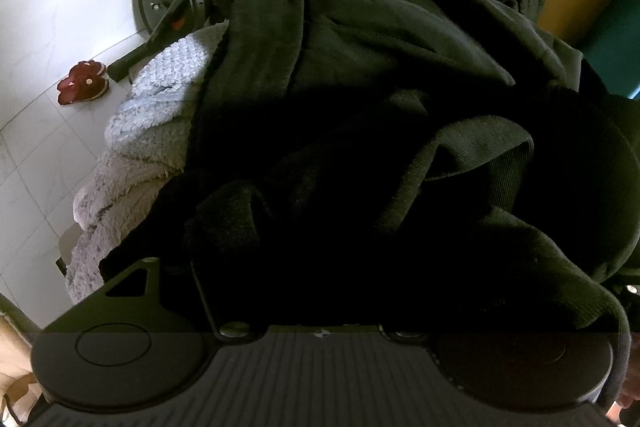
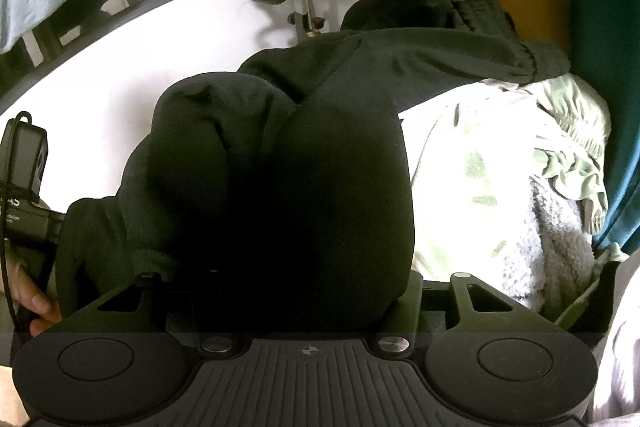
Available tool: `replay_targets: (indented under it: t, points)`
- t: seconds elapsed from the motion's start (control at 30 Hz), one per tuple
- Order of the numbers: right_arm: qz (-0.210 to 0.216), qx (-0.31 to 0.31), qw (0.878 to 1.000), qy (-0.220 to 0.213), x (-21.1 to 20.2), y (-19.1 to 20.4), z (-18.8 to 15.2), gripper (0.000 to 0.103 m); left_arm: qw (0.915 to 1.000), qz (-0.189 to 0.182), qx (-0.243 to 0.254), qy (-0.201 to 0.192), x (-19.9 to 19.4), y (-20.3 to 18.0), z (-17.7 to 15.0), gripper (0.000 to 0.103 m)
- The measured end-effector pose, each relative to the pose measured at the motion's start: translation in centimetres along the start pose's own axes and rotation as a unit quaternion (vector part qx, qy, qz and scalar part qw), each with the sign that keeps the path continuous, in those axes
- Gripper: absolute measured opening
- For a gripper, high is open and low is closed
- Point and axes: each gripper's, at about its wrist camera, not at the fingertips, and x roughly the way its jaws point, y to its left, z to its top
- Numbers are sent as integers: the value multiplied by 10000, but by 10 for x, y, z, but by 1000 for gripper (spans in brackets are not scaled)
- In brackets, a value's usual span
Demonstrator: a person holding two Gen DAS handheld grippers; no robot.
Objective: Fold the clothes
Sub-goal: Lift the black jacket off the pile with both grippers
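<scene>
While the black garment (image 1: 360,75) lay bunched just ahead of both grippers, we judged its length ran away from us; fabric hid the jaws of left gripper (image 1: 320,307) and right gripper (image 2: 280,291), so we could not tell their state

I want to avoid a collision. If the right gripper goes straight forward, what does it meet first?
Most likely the bunched black fabric garment: it already fills the space at the right gripper, whose fingertips are hidden in it.
</scene>
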Motion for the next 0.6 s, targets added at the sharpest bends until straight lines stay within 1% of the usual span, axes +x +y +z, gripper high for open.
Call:
replay_targets:
  t: [0.13, 0.23, 0.33, 0.4, 0.47, 0.53, 0.6]
  points:
    - [-32, 40, 10000, -22, 1, 2, 1, 51, 9999, -42, 58, -108, -2, 2, -4, 62]
    - [-169, 29, 9998, -87, 2, 7, -1, 53, 9996, 19, 44, -276, -5, 0, -12, 59]
    - [-280, 56, 9995, -96, 1, 11, -2, 54, 9995, 85, -10, -297, -9, -3, -15, 56]
    - [-309, 111, 9994, -47, 1, 13, 0, 54, 9994, 130, 65, -310, -12, -5, -16, 53]
    - [-279, 169, 9995, 41, 0, 14, 1, 54, 9987, 225, 242, -380, -16, -8, -19, 49]
    - [-272, 148, 9995, 100, 0, 14, 2, 54, 9976, 321, 421, -451, -21, -12, -22, 47]
    - [-302, 37, 9995, 87, -2, 17, 0, 47, 9967, 362, 514, -507, -25, -14, -25, 45]
